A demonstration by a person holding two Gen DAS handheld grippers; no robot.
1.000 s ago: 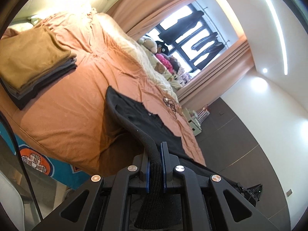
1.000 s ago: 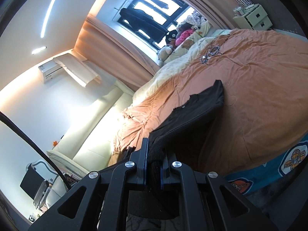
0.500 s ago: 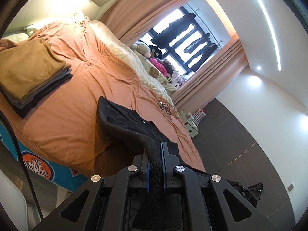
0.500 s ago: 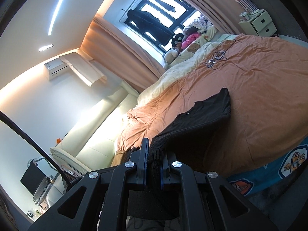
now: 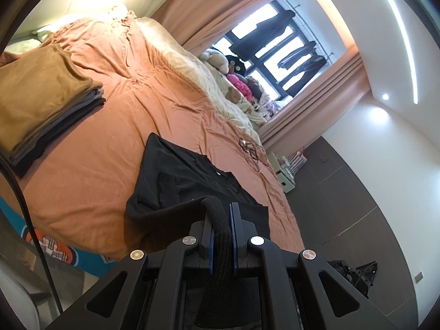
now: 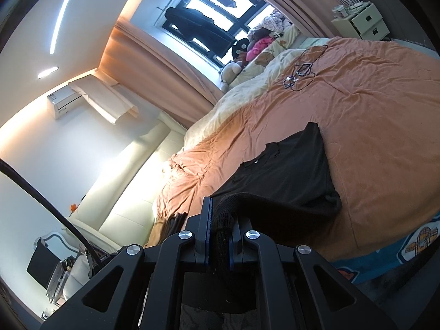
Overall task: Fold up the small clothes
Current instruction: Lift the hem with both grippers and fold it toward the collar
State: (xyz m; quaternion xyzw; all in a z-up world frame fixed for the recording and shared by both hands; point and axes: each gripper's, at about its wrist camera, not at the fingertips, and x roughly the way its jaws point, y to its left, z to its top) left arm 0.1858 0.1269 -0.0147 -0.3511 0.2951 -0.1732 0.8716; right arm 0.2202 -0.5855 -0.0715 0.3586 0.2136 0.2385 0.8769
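A black garment point(image 5: 189, 181) lies on the orange bed cover point(image 5: 115, 148), its collar end flat and its near end lifted. My left gripper point(image 5: 221, 220) is shut on one corner of the near hem, which bunches between the blue pads. The garment also shows in the right wrist view point(image 6: 288, 176). My right gripper point(image 6: 221, 220) is shut on the other corner of that hem. Both hold the hem just above the bed's near edge.
A stack of folded clothes point(image 5: 35, 96) with a tan piece on top sits on the bed at the left. A tangle of black cable point(image 5: 249, 148) lies farther up the bed. Plush toys point(image 5: 231, 77) line the window side. A small white drawer unit point(image 6: 360, 22) stands past the bed.
Both grippers have carried the near hem forward and lower over the bed. More of the garment now lies flat on the cover, and its near part folds over itself.
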